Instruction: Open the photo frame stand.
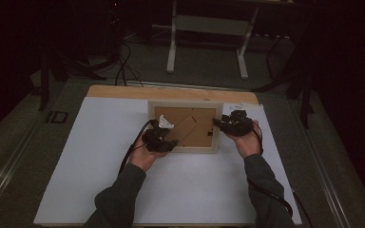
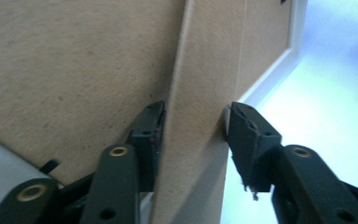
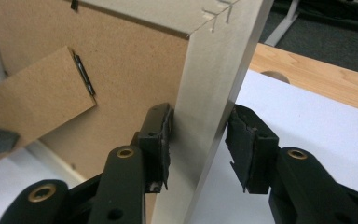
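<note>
A pale wooden picture frame [image 1: 185, 105] lies face down on the white sheet, its brown backboard [image 2: 74, 60] up. Its cardboard stand [image 2: 205, 56] is lifted off the backboard and sits between the pads of my left gripper [image 2: 195, 121], which press on it from both sides. In the high view this gripper [image 1: 171, 140] is at the frame's lower left. My right gripper [image 3: 199, 126] is shut on the frame's right side rail [image 3: 219, 56], one pad inside and one outside. From above, the right gripper [image 1: 217, 122] meets the frame's right edge. The stand [image 3: 32, 107] hangs from a small metal hinge.
A white sheet [image 1: 123, 156] covers most of the wooden table [image 1: 123, 91]. Something small and white [image 1: 165, 121] lies on the backboard by the left gripper. Behind the table, on the dark floor, are a white desk frame [image 1: 209, 42] and cables [image 1: 121, 66].
</note>
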{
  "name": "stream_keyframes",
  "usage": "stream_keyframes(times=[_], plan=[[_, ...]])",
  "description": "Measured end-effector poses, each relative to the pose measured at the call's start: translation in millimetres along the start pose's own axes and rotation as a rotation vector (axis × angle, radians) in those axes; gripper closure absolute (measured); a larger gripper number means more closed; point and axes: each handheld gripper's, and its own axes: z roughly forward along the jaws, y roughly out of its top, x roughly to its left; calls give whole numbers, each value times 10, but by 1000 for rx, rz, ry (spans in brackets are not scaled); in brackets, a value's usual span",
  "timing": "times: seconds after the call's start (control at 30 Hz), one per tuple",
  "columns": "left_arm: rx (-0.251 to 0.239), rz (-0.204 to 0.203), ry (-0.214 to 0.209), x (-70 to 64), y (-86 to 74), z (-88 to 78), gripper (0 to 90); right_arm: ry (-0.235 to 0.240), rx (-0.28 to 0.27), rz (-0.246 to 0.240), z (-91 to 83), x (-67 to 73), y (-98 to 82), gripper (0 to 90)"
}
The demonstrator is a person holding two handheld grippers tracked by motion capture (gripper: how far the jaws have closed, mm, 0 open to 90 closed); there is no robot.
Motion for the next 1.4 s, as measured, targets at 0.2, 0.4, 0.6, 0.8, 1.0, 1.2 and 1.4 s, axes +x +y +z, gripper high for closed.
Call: stream_keyframes(times=[0.2, 0.4, 0.6, 0.8, 1.0, 1.2, 1.4], plan=[[8, 22, 36, -25, 0, 27, 606, -7, -14, -28, -65, 44, 16, 610], [5, 34, 61, -29, 9, 35, 609, -28, -30, -27, -96, 87, 2, 616], [5, 38, 69, -16, 5, 47, 606, -33, -44, -30, -121, 116, -18, 619], [15, 40, 98, -28, 3, 74, 613, -48, -48, -57, -133, 161, -14, 623], [21, 43, 118, -53, 2, 81, 639, -64, -53, -81, -153, 212, -31, 627], [9, 48, 114, -94, -14, 63, 651, -85, -60, -79, -160, 248, -47, 628], [-7, 57, 91, -145, -17, 35, 673, -87, -61, -68, -160, 250, -51, 629]])
